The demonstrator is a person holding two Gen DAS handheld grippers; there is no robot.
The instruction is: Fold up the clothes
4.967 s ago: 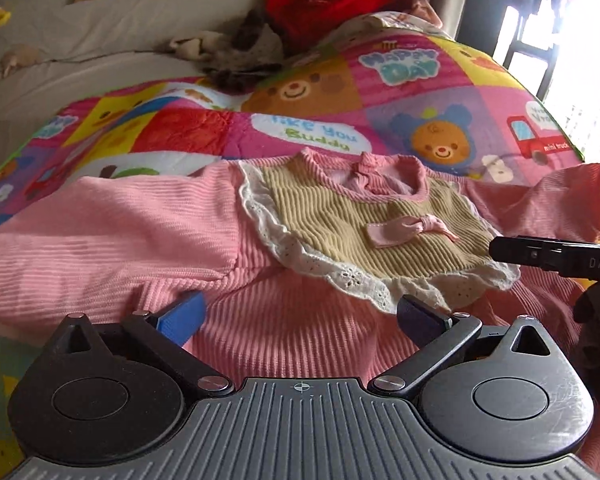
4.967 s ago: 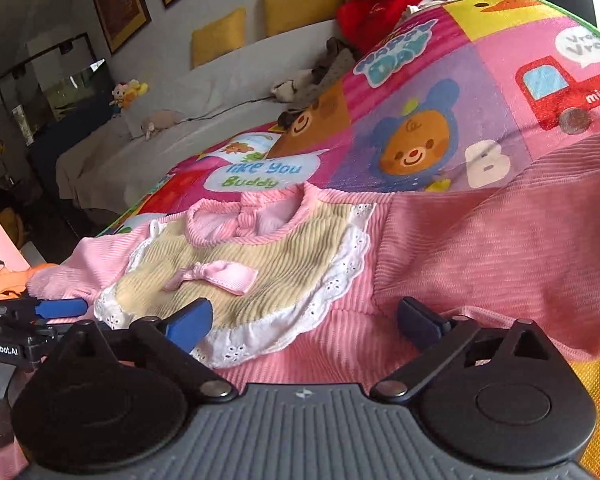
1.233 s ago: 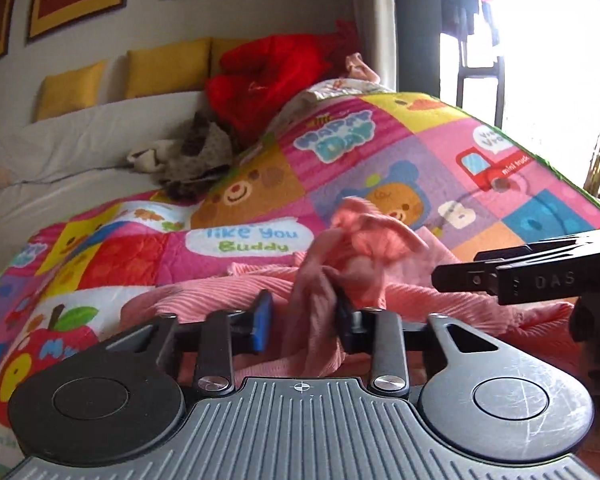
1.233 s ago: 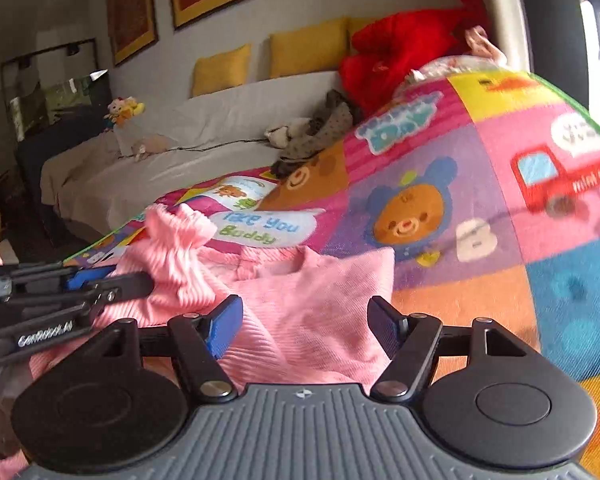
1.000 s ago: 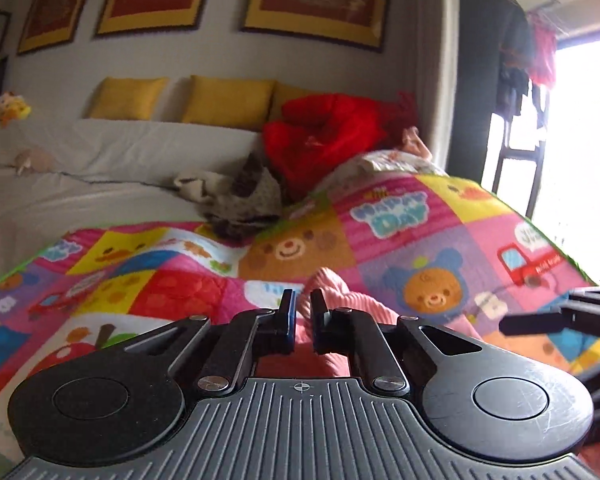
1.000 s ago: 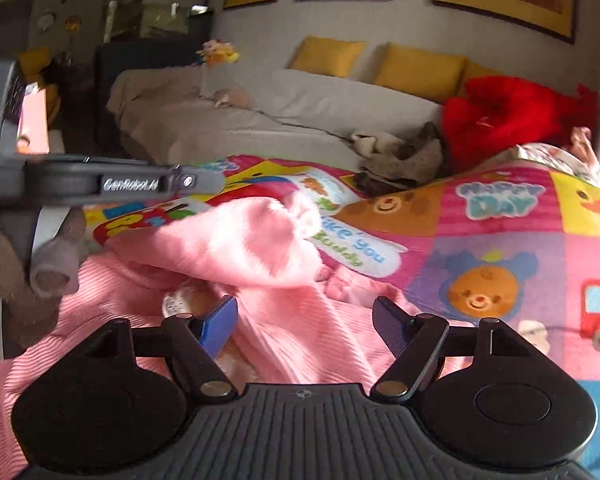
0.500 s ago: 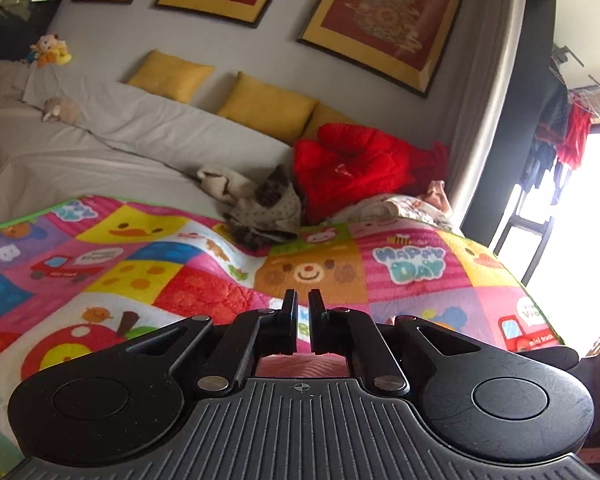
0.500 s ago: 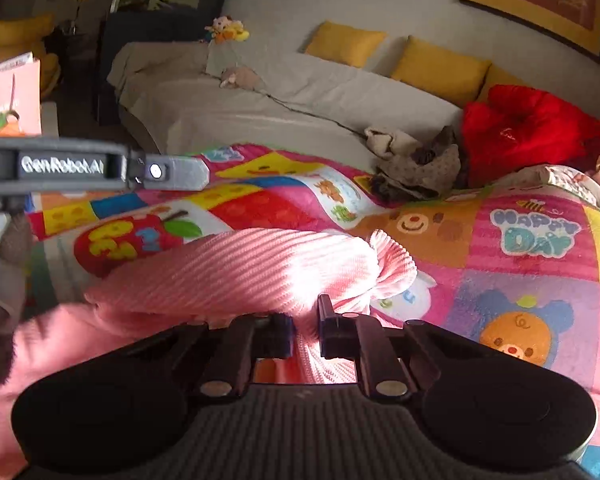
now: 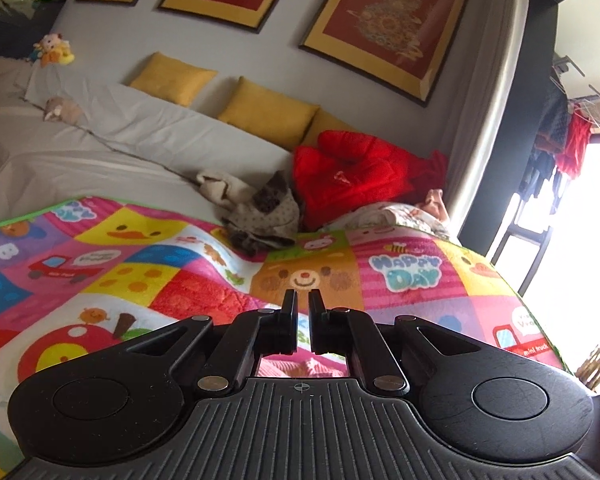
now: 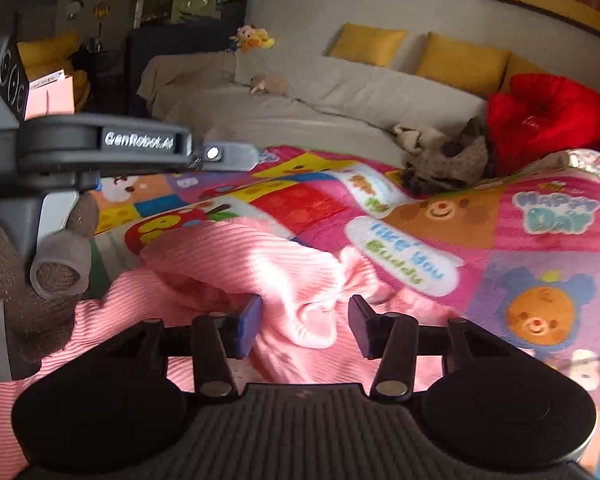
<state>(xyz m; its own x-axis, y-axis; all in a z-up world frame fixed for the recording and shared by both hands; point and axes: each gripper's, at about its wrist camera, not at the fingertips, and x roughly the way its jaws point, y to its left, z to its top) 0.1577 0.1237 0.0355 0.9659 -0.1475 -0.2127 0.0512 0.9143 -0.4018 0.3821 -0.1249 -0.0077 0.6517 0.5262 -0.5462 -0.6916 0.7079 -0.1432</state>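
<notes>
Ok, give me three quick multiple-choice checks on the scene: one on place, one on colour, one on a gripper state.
1. Where does the pink garment lie?
A. on the grey sofa
B. on the patchwork quilt
C. on the floor

2. What colour is the puffy bundle beyond the quilt?
A. red
B. blue
C. white

3. How is the right hand-held gripper?
A. shut on the garment
B. out of view
C. open

Answers:
1 B, the ribbed cloth is spread over the cartoon squares.
2 A, it is bright red beside the yellow cushions.
3 C, its fingers stand apart either side of the frilled cuff.
</notes>
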